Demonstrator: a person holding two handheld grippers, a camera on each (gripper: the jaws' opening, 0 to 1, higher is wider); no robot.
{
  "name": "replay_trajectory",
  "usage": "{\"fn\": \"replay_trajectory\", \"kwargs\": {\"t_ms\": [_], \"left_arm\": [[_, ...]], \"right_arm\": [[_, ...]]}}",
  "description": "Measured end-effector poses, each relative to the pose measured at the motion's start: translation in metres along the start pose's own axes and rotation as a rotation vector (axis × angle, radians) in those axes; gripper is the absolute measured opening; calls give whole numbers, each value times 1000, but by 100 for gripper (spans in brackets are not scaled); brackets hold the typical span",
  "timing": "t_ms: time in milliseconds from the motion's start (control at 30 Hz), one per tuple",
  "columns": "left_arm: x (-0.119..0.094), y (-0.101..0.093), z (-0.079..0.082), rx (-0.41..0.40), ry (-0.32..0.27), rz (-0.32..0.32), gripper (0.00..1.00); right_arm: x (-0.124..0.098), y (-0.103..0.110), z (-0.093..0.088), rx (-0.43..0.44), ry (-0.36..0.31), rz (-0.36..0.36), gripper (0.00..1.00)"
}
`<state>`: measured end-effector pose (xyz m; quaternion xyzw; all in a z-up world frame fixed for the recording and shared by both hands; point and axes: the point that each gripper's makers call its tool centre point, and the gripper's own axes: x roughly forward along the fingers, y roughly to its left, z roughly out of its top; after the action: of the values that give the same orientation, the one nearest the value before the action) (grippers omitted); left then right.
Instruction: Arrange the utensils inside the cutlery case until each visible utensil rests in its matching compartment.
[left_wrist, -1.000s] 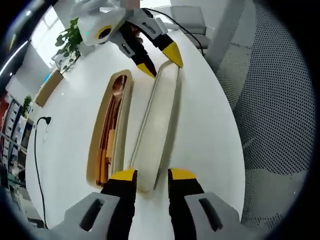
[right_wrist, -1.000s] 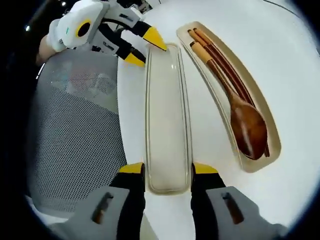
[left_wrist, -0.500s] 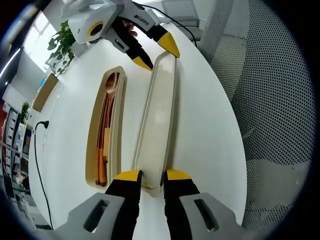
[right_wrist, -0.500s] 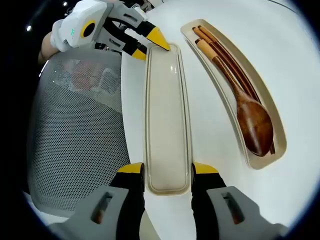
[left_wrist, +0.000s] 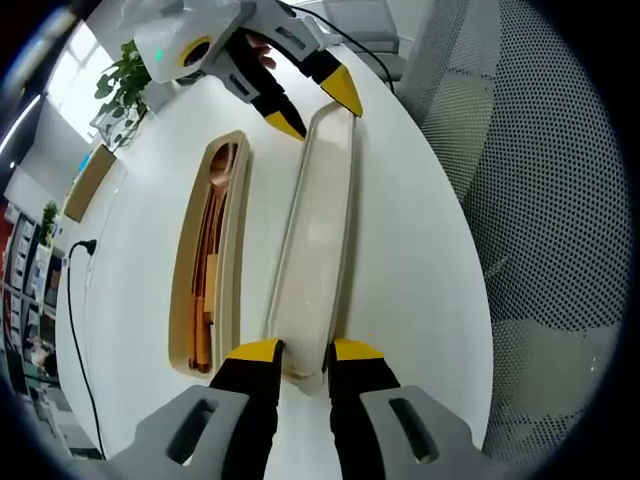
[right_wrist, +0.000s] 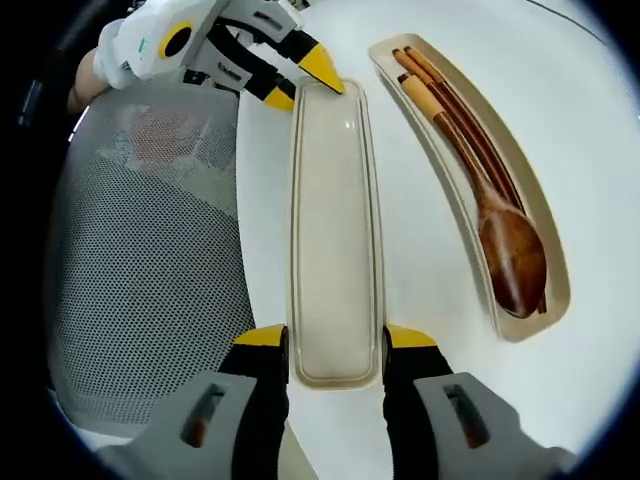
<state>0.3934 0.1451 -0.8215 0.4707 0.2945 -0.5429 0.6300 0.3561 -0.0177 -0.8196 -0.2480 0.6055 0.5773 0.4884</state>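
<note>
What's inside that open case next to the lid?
Inside the cutlery case lie a wooden spoon and chopsticks, side by side. The spoon's bowl covers the chopsticks' far ends and the case floor beneath.

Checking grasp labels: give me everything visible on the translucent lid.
The lid is a long, narrow, cream translucent piece that looks like plastic, with rounded ends and a raised rim. It is empty and lies flat on the white table, beside the case base holding the wooden spoon and chopsticks, apart from it. The right gripper straddles one end, its fingers at the rim; the left gripper straddles the other end likewise.
</note>
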Motion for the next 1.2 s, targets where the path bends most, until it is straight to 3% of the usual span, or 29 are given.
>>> {"fn": "replay_trajectory", "kwargs": {"t_ms": [233, 367, 467, 500, 567, 667, 833, 1067, 1200], "left_arm": [[-1, 0, 0, 8, 6, -1, 17], [0, 0, -1, 18, 0, 5, 18], [0, 0, 0, 3, -4, 4, 18], [0, 1, 1, 1, -5, 4, 18], [0, 1, 1, 5, -1, 2, 18], [-1, 1, 1, -1, -1, 1, 18], [-2, 2, 2, -29, -4, 1, 17], [-5, 6, 8, -48, -25, 13, 12], [-7, 9, 9, -62, -28, 15, 10]], "right_arm": [[-1, 2, -2, -8, -64, 5, 35], [0, 6, -6, -64, -94, 10, 36], [-4, 5, -6, -65, -125, -13, 40], [-7, 8, -1, -90, -163, -21, 43], [-14, 7, 7, -100, -238, -64, 47], [-21, 5, 16, -179, -289, -149, 44], [-20, 2, 14, -240, -275, -281, 45], [-12, 5, 9, -265, -263, -288, 39], [-17, -4, 12, -286, -259, -369, 31]]}}
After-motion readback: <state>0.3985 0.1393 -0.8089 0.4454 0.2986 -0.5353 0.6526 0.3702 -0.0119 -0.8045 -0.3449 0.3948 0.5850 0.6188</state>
